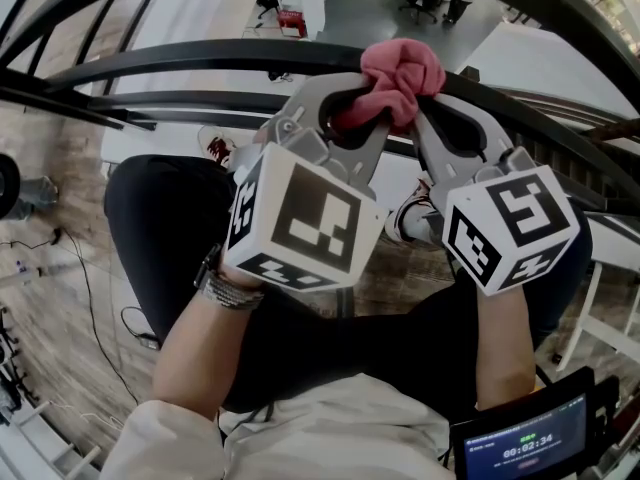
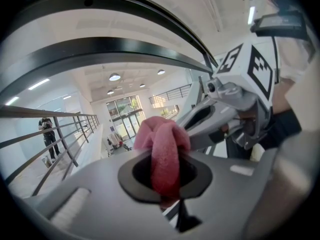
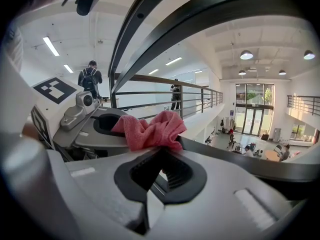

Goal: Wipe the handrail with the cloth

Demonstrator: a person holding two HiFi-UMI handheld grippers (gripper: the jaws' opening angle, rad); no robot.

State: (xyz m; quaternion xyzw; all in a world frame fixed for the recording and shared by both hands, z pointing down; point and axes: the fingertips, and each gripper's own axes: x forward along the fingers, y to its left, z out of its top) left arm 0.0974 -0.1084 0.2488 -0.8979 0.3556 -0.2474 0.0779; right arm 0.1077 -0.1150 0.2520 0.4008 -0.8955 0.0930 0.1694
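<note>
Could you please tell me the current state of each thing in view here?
pink cloth: bunched up, held at the handrail
left gripper: shut on the pink cloth
right gripper: shut on the pink cloth
handrail: partly hidden behind the cloth
screen: lit, showing a timer

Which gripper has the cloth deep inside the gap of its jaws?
The left gripper: the cloth runs down through its oval jaw gap. The right gripper pinches it only at the tips; its gap is empty.
</note>
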